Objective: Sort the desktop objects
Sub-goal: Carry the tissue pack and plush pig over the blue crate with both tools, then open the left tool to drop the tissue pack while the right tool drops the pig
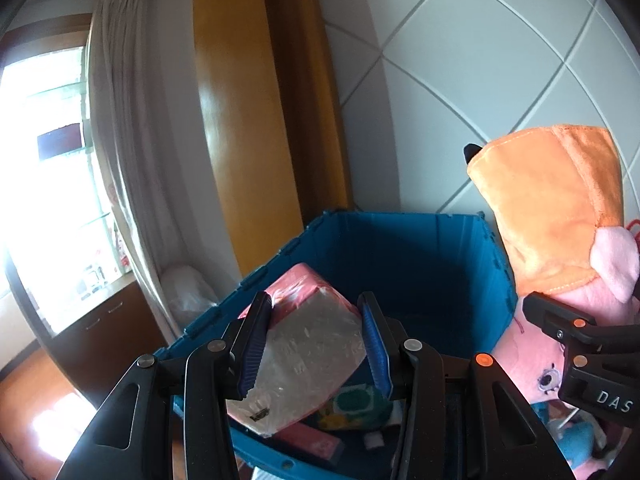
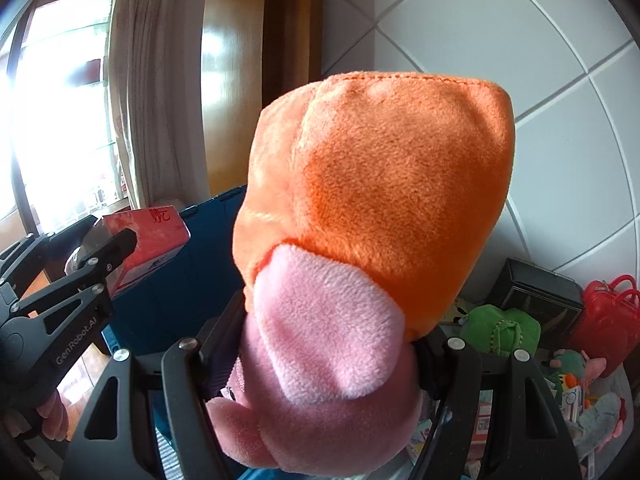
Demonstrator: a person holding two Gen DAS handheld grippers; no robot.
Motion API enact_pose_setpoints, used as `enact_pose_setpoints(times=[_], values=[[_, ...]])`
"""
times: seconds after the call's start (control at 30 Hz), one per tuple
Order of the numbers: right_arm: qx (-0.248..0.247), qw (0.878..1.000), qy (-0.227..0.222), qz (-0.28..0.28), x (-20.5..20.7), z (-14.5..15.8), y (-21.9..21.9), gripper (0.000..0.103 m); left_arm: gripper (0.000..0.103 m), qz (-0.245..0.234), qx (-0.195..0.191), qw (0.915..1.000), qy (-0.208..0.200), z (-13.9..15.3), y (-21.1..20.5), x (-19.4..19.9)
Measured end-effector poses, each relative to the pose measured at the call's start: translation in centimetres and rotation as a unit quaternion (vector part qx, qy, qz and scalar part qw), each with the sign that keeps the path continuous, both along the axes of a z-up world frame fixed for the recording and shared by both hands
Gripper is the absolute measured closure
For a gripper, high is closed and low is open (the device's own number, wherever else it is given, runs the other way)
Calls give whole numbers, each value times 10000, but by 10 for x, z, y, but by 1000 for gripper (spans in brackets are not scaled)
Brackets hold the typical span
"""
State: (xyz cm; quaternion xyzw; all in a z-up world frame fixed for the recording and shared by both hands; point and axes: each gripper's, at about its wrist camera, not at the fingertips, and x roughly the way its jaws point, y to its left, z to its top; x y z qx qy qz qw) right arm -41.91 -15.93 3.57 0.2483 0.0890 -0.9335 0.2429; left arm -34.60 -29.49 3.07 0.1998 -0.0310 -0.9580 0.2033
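Note:
My left gripper (image 1: 316, 344) is shut on a pink tissue pack (image 1: 304, 344) with a clear plastic end, held tilted above the open blue bin (image 1: 400, 248). In the right wrist view the same tissue pack (image 2: 152, 236) sits in the left gripper (image 2: 108, 236) beside the bin wall (image 2: 208, 240). My right gripper (image 2: 328, 360) is shut on a pink plush toy in an orange dress (image 2: 380, 184), which fills that view. The plush toy (image 1: 552, 208) hangs at the bin's right edge, with one of the right gripper's fingers (image 1: 552, 316) on it.
Inside the bin lie a green-labelled wipes pack (image 1: 352, 400) and a pink box (image 1: 316, 444). To the right are a black box (image 2: 536, 292), a green plush (image 2: 500, 328), a red bag (image 2: 608, 320) and several small toys. A tiled wall and a wooden panel (image 1: 240, 120) stand behind.

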Motion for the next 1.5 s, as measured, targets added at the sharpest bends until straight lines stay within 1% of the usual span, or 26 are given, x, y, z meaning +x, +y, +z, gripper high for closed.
enact_pose_setpoints(times=[0.13,0.2,0.4,0.47,0.6,0.7,0.77,0.83,0.93,1.07,1.3,1.5], values=[[137,9999,-15,76,-16,-3,-30,32,59,22,103,9999,-62,-5,-24,-20],[220,9997,-47,82,-24,-7,-38,32,59,-10,150,9998,-136,-9,-32,-33],[413,9987,-292,32,-50,-24,-43,32,59,-64,283,9989,-355,-20,-43,-65],[471,9983,-327,33,-57,-26,-46,32,59,-79,338,9985,-421,-24,-46,-75],[556,9977,-383,73,-67,-30,-50,32,58,-94,378,9979,-519,-28,-45,-85],[539,9978,-377,97,-71,-30,-53,31,55,-93,440,9973,-583,-30,-46,-91],[560,9978,-355,91,-73,-30,-53,29,47,-77,420,9974,-578,-32,-49,-92],[578,9977,-328,105,-72,-29,-59,29,31,-50,368,9979,-530,-32,-48,-91],[597,9978,-285,63,-72,-27,-58,29,28,-18,325,9981,-515,-32,-47,-89],[610,9977,-280,18,-69,-25,-56,25,27,16,376,9979,-529,-32,-48,-84],[631,9977,-224,-30,-57,-20,-51,24,24,-5,466,9974,-543,-33,-48,-72],[585,9981,-126,-107,-41,-9,-41,24,24,-51,534,9973,-501,-30,-45,-60]])
